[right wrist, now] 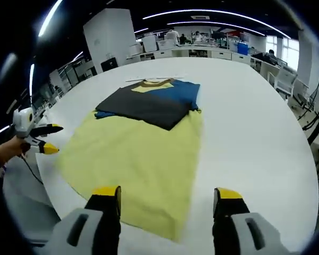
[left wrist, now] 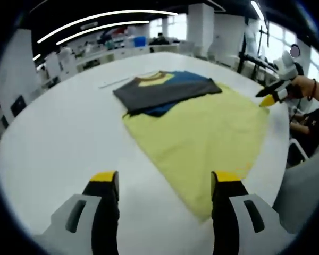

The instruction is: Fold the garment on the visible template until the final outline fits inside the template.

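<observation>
Left gripper [left wrist: 166, 183]: one, black jaws with yellow tips, spread wide, nothing between them. It hovers above the white table [left wrist: 58, 138], its right jaw over the near corner of the yellow template [left wrist: 202, 138]; whether it touches the cloth I cannot tell. In the right gripper view the same tool [right wrist: 45, 139] comes in from the left edge, held in a hand [right wrist: 10, 149], its jaws parted, just off the template's side edge.

Right gripper [right wrist: 166, 191]: one, same build, jaws equally wide, empty. It hangs over the near end of the template [right wrist: 133, 159]. In the left gripper view it [left wrist: 270, 96] sits at the template's far right corner, held by a hand [left wrist: 311, 89] with a dark band at the wrist.

Garment [left wrist: 167, 91]: one folded shirt, dark grey on top, blue beneath, with a yellow collar. It lies at the far end of the template, collar end pointing away from both grippers. In the right gripper view the garment [right wrist: 149, 102] runs its long axis across the template's width, its blue edges reaching past the yellow cloth at both sides.

Template: one, a flat yellow cloth sheet, long axis running from the grippers toward the garment.

Table: one, large, white, round-edged. Desks and several people stand in the background.
</observation>
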The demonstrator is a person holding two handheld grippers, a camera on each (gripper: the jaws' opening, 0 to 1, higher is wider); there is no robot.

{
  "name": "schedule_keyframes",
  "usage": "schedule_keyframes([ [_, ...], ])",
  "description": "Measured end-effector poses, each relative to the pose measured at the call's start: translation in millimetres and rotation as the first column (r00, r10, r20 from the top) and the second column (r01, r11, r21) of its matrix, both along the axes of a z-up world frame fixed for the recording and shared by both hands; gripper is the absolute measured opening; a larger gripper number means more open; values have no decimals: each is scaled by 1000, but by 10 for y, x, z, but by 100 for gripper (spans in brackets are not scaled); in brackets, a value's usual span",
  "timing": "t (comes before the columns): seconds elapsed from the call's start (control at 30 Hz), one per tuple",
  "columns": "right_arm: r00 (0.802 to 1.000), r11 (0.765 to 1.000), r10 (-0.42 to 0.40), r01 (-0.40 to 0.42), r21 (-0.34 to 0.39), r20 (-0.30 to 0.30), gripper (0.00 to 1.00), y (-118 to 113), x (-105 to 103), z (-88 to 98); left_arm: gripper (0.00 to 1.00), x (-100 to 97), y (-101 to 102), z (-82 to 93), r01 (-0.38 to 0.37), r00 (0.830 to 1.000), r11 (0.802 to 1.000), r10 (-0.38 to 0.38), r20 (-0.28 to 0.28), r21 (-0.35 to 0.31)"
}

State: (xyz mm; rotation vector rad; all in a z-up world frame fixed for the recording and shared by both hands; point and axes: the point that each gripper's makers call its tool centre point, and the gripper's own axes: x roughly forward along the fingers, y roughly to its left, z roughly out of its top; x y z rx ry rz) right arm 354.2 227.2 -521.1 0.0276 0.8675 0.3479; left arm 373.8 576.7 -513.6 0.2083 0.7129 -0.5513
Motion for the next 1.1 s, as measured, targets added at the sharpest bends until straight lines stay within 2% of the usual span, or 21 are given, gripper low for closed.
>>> schedule_keyframes([
  [0.17, 999, 999, -44, 44, -1, -6, 51, -40, -93, -38, 48, -123, 36, -84, -24, 999, 1000, 23, -35, -1],
  [0.27, 997, 997, -81, 81, 12, -9, 44, -68, -143, -52, 42, -207, 9, -143, -38, 996, 999, 37, -77, -7],
  [0.47, 991, 991, -131, 131, -5, -10, 31, -172, -201, -95, 34, -268, -24, -203, -86, 991, 996, 83, -108, -23],
  [0.6, 992, 991, -122, 121, -57, -18, 22, -211, -257, -140, 30, -280, -25, -211, -95, 989, 995, 92, -112, -21],
  [0.9, 995, 987, -95, 90, -133, -33, 16, -232, -356, -208, 23, -327, -11, -226, -108, 986, 994, 105, -130, -14],
  [1.0, 994, 987, -102, 97, -127, -34, 13, -197, -404, -205, 22, -367, -6, -230, -108, 985, 994, 106, -134, -7],
  [1.1, 995, 990, -98, 94, -102, -34, 5, -121, -429, -196, 19, -417, -10, -231, -109, 983, 994, 107, -147, -9],
])
